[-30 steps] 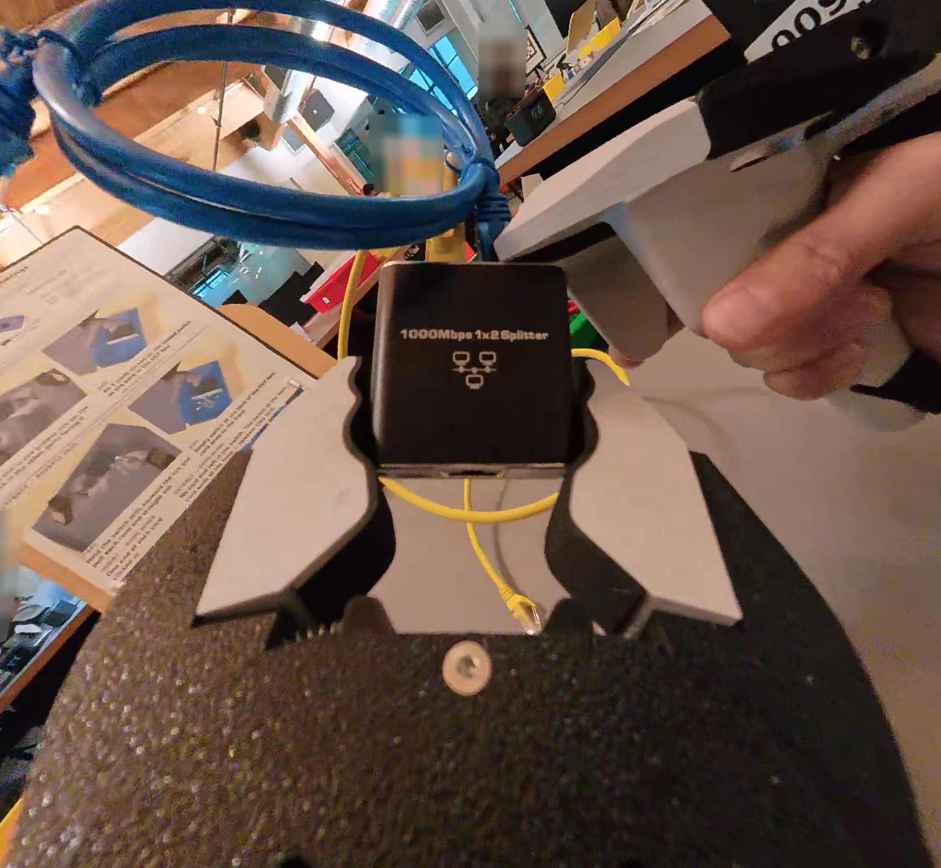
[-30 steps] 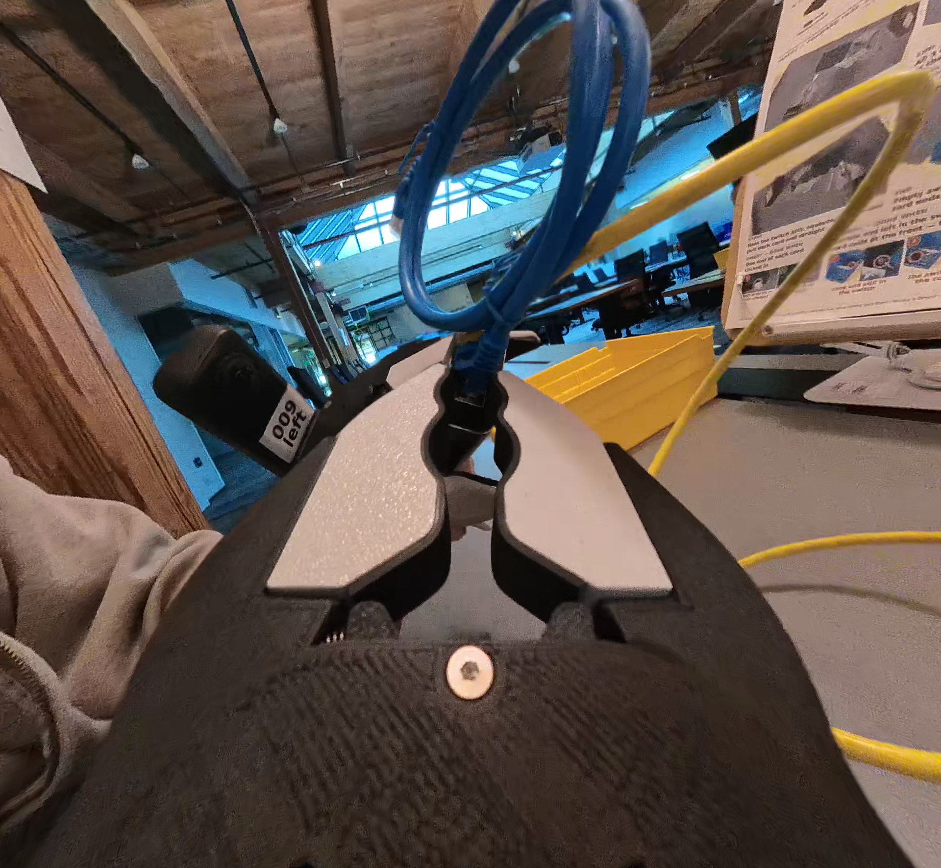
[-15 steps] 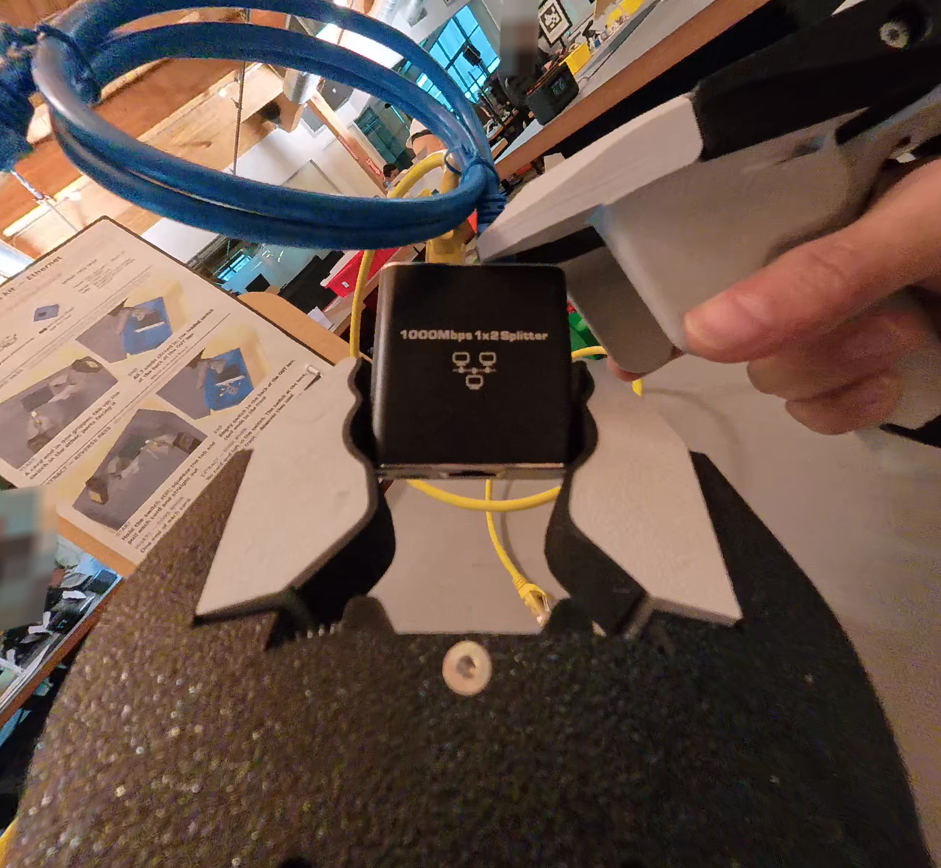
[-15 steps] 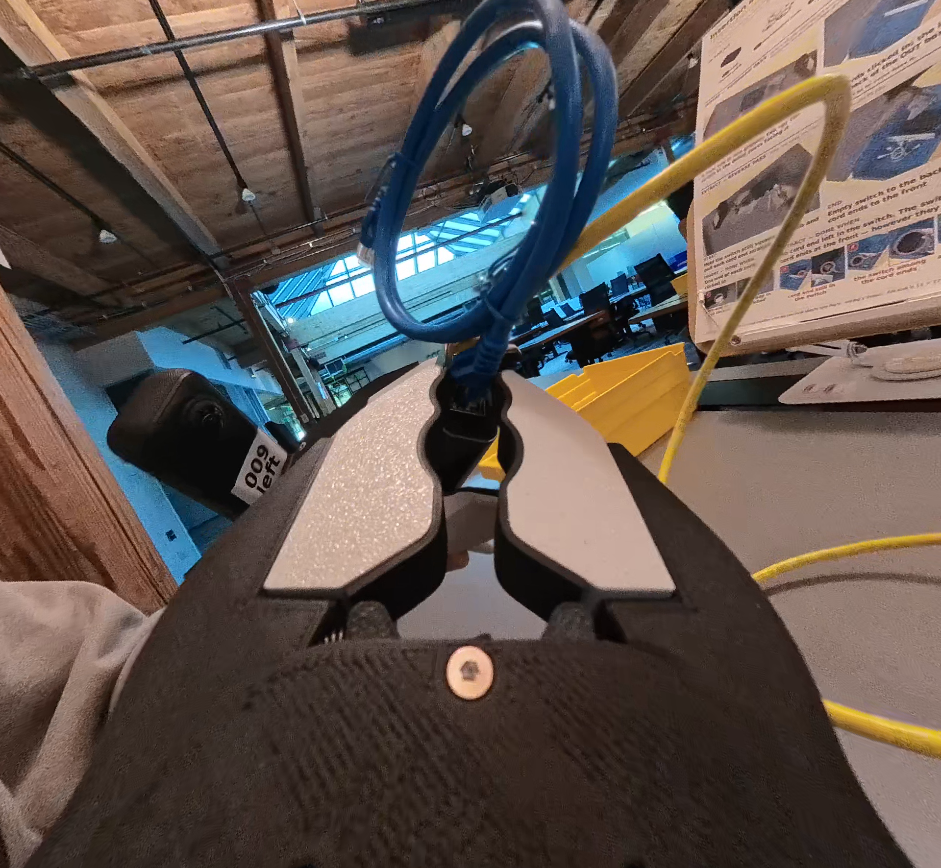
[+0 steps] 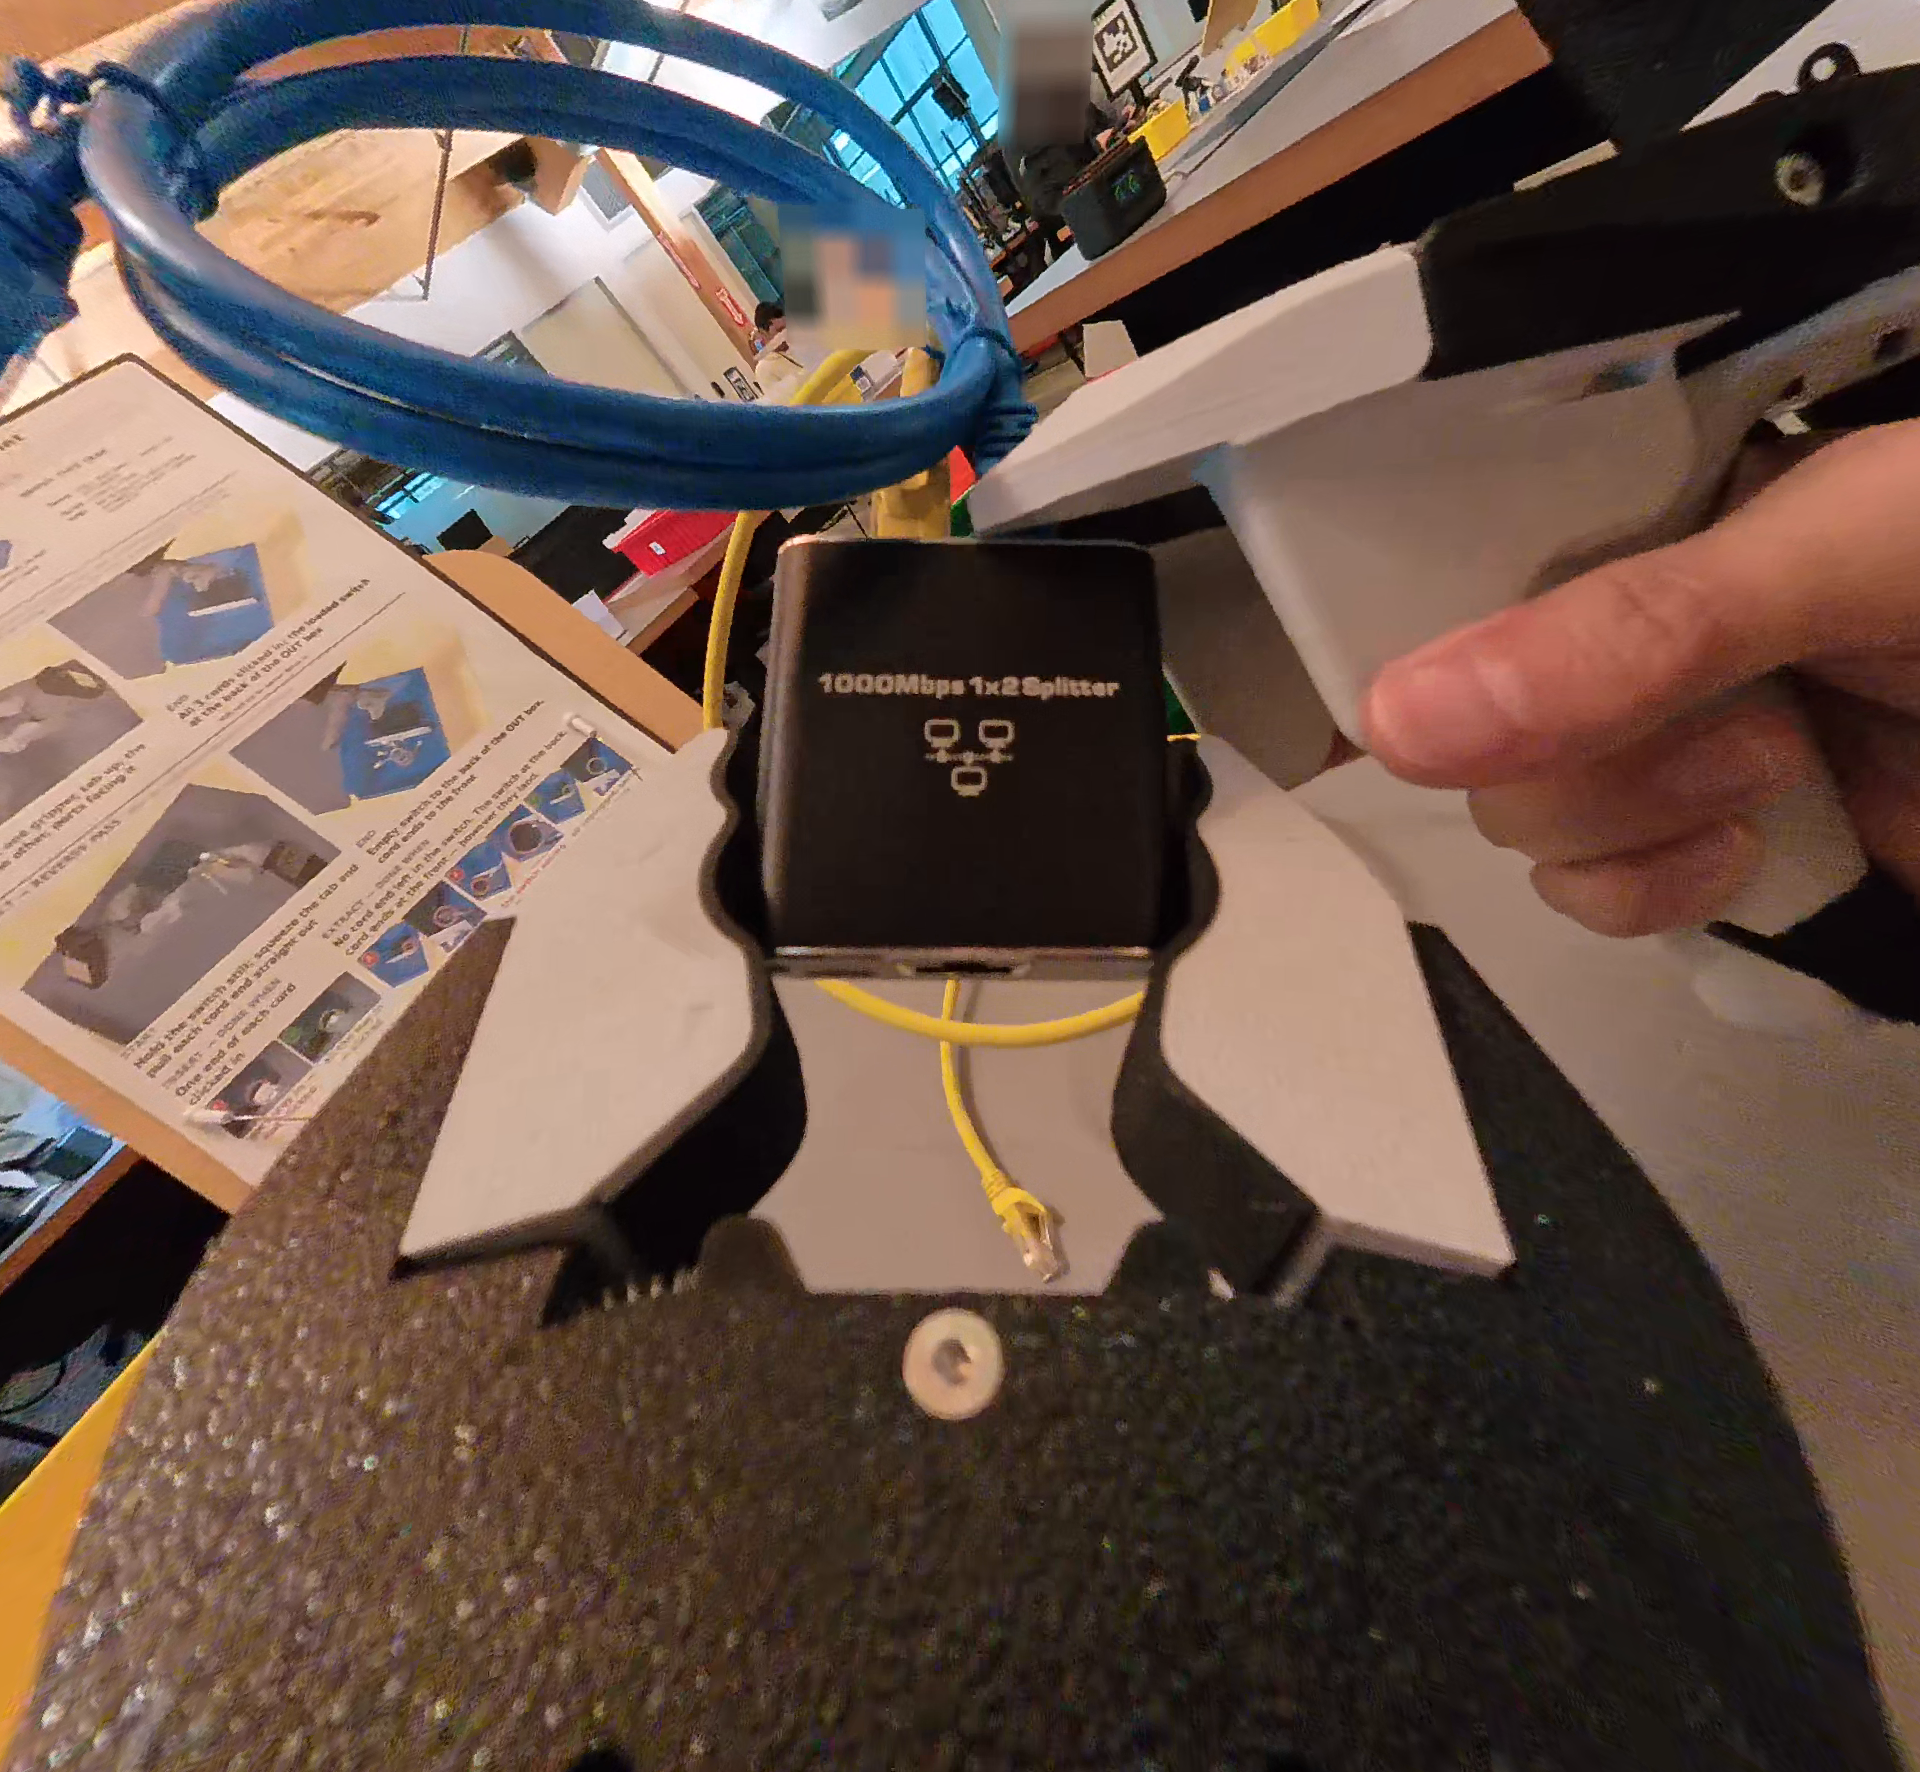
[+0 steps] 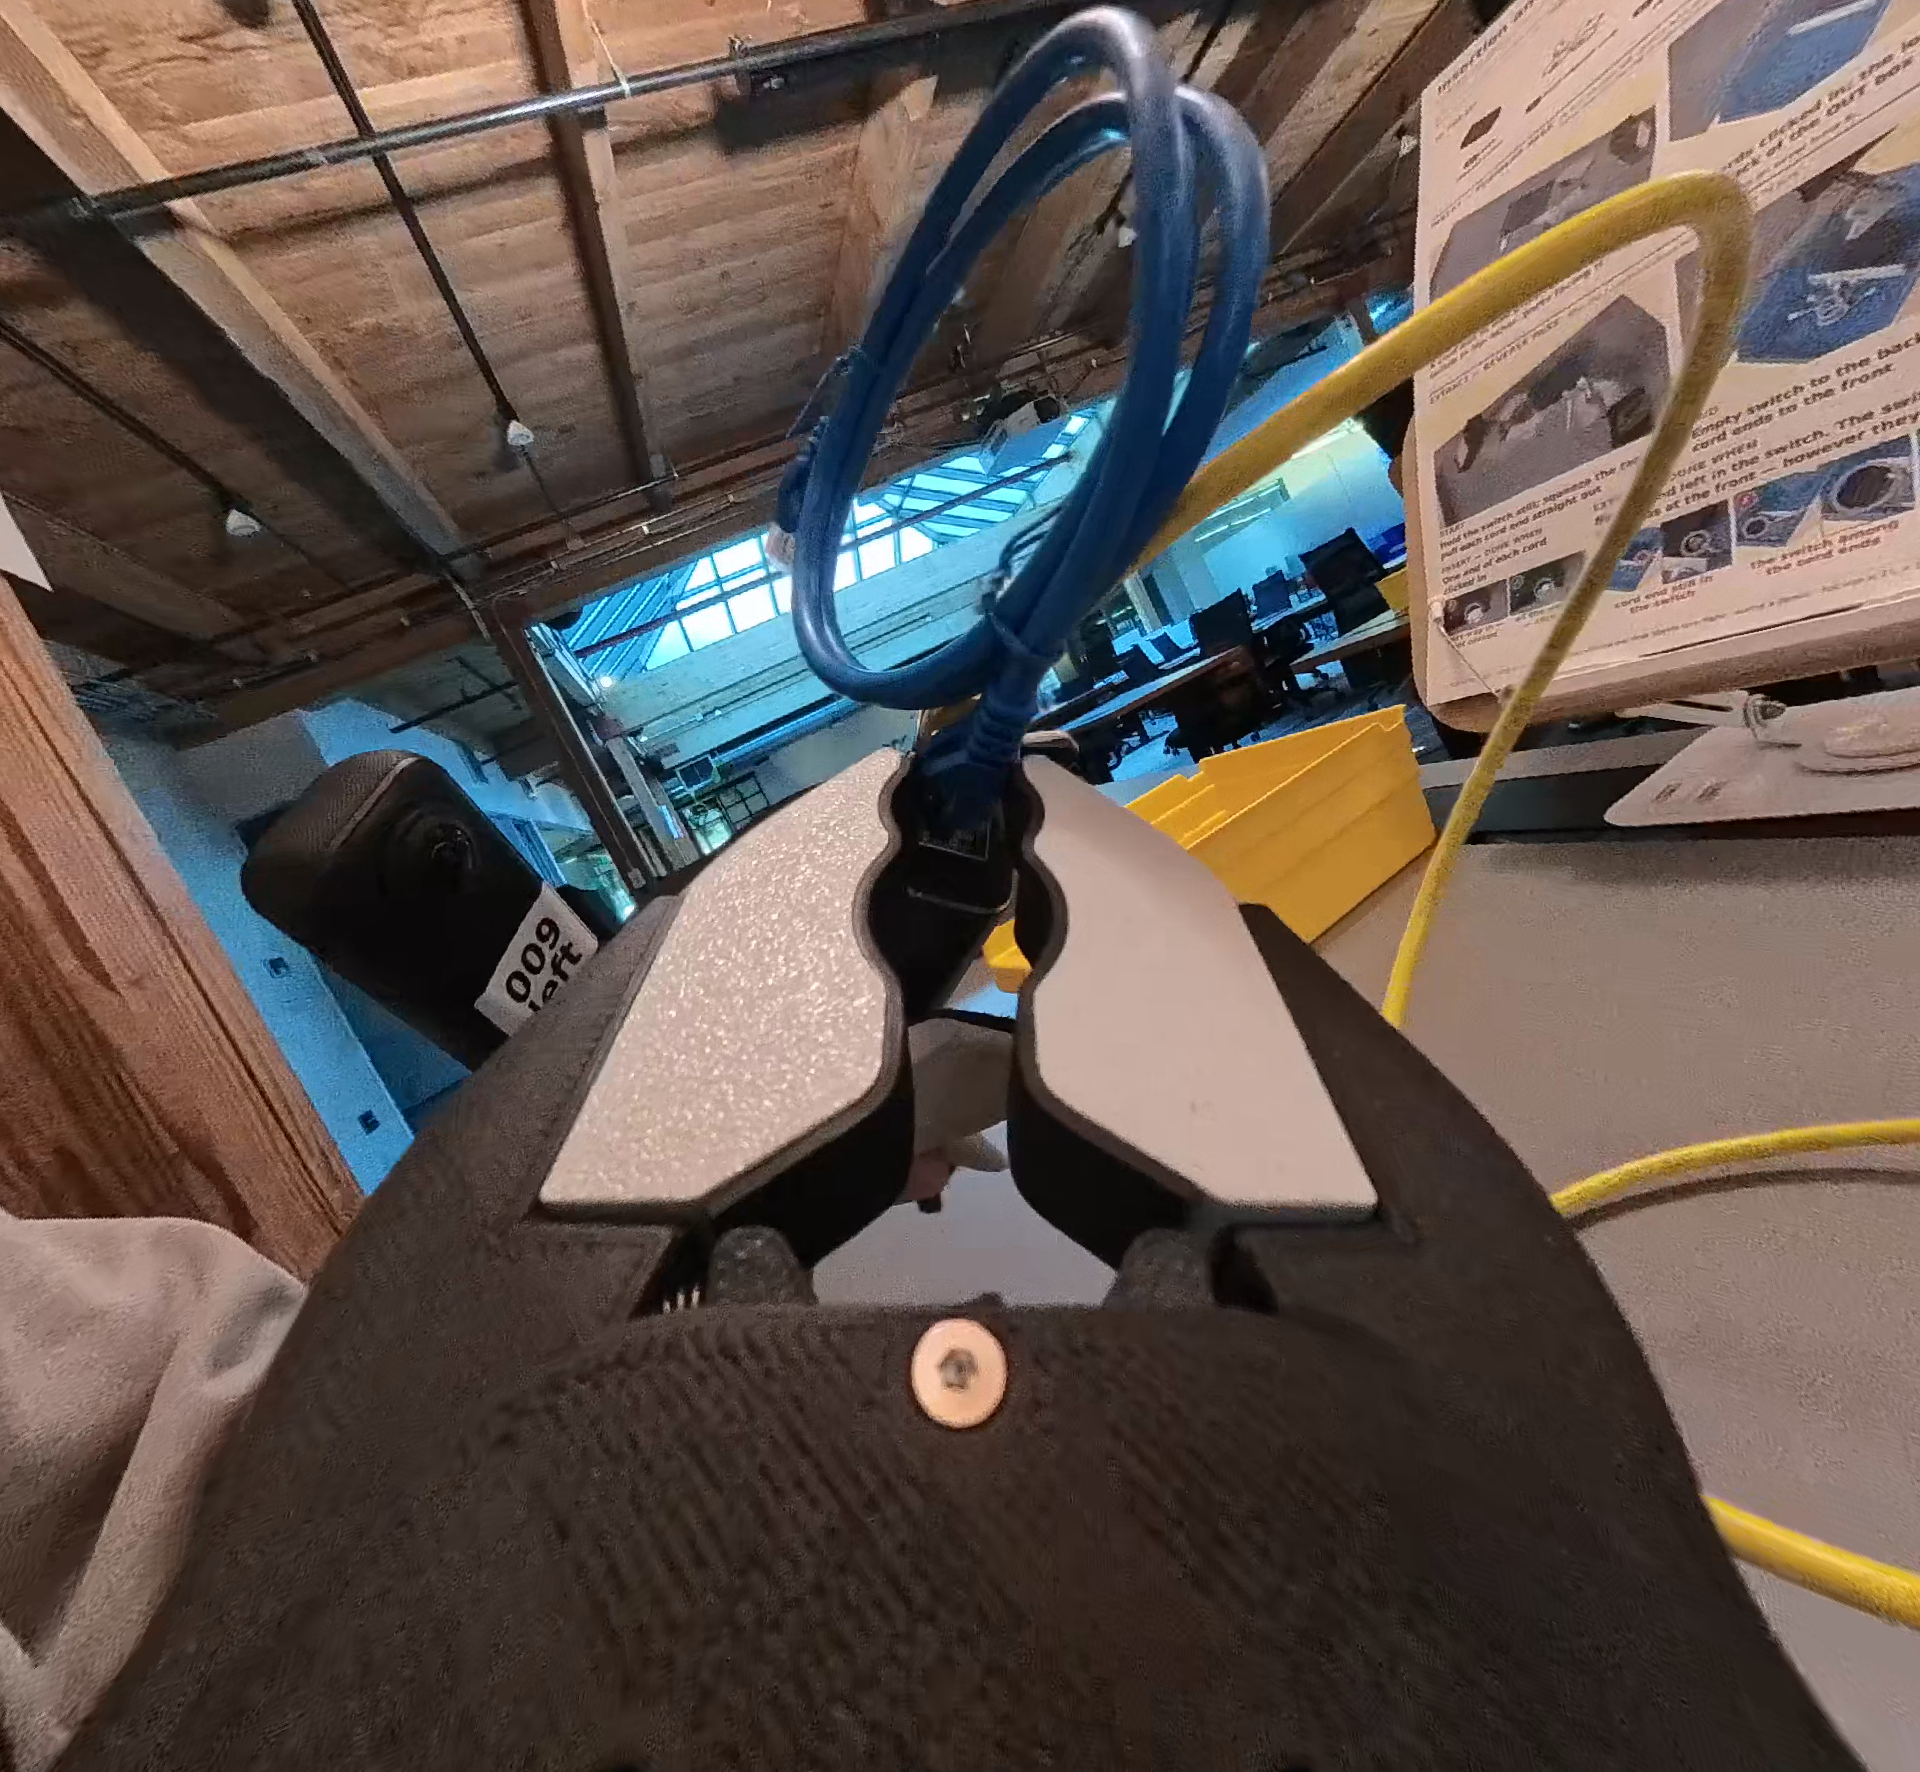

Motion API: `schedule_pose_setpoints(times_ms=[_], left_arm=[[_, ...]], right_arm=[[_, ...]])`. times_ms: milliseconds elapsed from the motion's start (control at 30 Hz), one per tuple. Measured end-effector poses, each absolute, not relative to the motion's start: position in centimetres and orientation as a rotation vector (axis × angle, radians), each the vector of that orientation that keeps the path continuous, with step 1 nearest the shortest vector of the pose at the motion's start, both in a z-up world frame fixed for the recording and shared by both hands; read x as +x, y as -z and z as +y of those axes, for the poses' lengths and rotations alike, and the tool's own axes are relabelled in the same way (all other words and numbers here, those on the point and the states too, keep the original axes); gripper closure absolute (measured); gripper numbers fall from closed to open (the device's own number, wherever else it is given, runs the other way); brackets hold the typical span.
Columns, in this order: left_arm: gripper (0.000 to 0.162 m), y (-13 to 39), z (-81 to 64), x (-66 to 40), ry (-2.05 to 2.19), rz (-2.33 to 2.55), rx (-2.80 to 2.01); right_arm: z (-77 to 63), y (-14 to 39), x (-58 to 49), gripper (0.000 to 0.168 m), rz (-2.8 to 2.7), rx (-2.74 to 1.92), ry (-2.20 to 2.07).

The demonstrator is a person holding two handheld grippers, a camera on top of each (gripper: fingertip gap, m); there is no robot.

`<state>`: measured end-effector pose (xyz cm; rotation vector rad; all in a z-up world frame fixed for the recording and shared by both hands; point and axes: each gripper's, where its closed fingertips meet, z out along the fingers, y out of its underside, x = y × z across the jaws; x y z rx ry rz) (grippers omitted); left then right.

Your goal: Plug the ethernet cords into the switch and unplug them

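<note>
- The left gripper [image 5: 961,777] pinches the black switch [image 5: 961,766] by its 2 sides, its grey fingers [image 5: 603,974] pressed against the box, which is held off the grey table [image 5: 1714,1255].
- Below the switch, on the table, a loop of the yellow cord [image 5: 987,1021] lies with its free plug [image 5: 1029,1229] pointing toward the camera.
- The right gripper [image 6: 956,849] is clamped on the plug [image 6: 951,839] of the blue cord [image 6: 1039,392]; the cord's tied coil stands up above the fingertips.
- In the left wrist view that same gripper [image 5: 1351,434] comes in from the right, held by a hand [image 5: 1662,735], its tip at the far edge of the switch beside the blue coil [image 5: 540,268]. Whether the blue plug is seated in a port cannot be told.
- A yellow plug [image 5: 909,486] sits at the switch's far edge.
- Farther off, an instruction sheet [image 5: 208,735] on a board leans at the left, and a yellow bin [image 6: 1299,829] rests on the table in the right wrist view.
- A wooden ceiling [image 6: 623,60] spans above.
</note>
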<state>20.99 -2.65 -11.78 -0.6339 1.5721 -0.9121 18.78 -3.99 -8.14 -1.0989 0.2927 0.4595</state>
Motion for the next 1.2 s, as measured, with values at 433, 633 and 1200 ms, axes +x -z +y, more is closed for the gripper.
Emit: schedule_pose_setpoints(times_ms=[433,633,1200], left_arm=[[0.087,12.2,-3.5,20.9,1.033,1.571,-0.709],[0.087,12.4,-4.2,21.2,1.116,1.599,-0.754],[0.086,13.1,-4.2,21.0,1.122,1.637,-0.721]], right_arm=[[-4.5,8.1,18.4,0.153,0.199,-1.161,-0.286],[-4.9,8.1,18.8,0.153,0.155,-1.214,-0.203],[-4.9,8.7,18.3,0.153,0.022,-1.35,-0.057]])
